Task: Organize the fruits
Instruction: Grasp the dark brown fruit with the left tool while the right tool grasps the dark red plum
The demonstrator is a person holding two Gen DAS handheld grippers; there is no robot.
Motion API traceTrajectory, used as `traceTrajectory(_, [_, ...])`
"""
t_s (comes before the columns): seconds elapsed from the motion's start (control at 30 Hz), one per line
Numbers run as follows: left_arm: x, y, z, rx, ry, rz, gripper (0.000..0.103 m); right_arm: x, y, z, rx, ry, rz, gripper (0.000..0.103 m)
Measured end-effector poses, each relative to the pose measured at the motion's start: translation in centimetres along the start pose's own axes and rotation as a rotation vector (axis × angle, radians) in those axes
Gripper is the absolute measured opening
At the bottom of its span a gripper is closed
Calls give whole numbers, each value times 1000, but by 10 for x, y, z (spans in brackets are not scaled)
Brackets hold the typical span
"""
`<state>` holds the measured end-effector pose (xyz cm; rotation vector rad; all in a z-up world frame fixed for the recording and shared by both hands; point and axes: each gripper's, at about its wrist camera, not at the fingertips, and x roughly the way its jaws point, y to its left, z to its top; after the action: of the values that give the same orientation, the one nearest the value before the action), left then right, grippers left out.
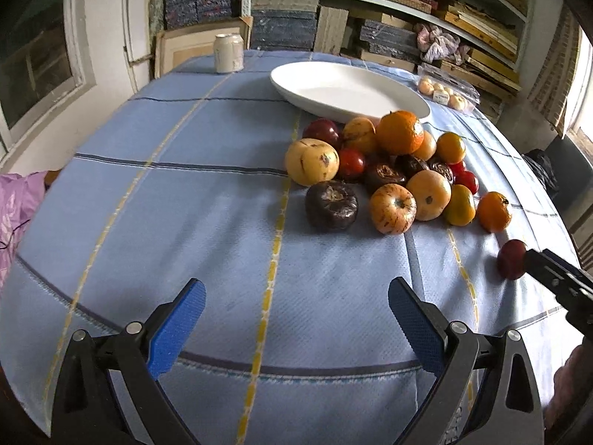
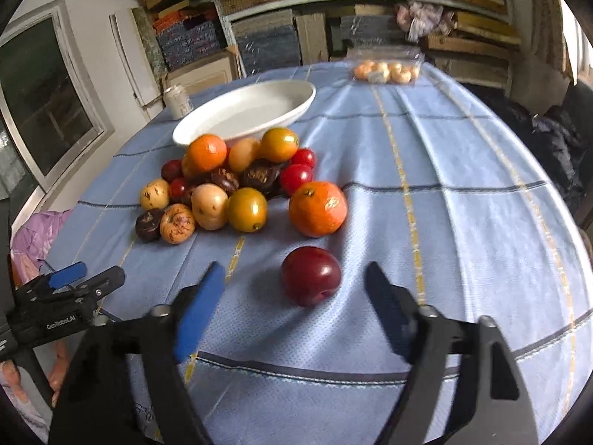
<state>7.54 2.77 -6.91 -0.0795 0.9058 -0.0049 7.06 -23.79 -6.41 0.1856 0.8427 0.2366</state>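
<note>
Surface: round table under a blue checked cloth (image 2: 463,155), creased toward the near edge.

Fruit pile: mixed fruits (image 1: 385,170) heaped together mid-table, touching the near rim of the white dish (image 1: 348,91); dish has nothing in it.

Stray pieces: one orange (image 2: 318,207) sits just beside the pile; a dark red plum (image 2: 310,275) lies apart from it, nearer the table edge.

Right gripper (image 2: 294,289): fingers spread wide, nothing held. The plum lies ahead of the tips and roughly centred in the gap; neither pad touches it.

Left gripper (image 1: 296,307): fingers also spread apart, empty, poised over bare cloth short of the pile.

Step in hand (judged): approach to the first pick, with the plum as target. No fruit is in the dish yet, so sorting has barely begun.

Next move (judged): advance the right gripper until the pads flank the plum's widest part, close gently, lift, carry over the pile to the dish.

Risk: round, glossy skin; an off-centre squeeze could roll it toward the edge.

Background: a can (image 1: 229,53) beyond the dish; a clear pack (image 2: 387,68) holds pale round items, possibly small fruit, too blurred to name.
</note>
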Motion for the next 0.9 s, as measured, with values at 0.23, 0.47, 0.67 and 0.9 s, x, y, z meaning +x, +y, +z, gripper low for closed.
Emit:
traceTrajectory(0.23, [6,-5,15,42,-3,-48,100,14,-2,2,0,20,0,65])
traceTrajectory(0.47, [18,-13,44,105,-1,-23,100,24,-6,4,16,41,2,58])
traceTrajectory(0.67, [46,-16,56,124,69,-29,67,27,-13,5,44,50,29,58])
traceTrajectory(0.9, [60,-21,57,148,80,-25,57,34,-14,7,43,66,31,53])
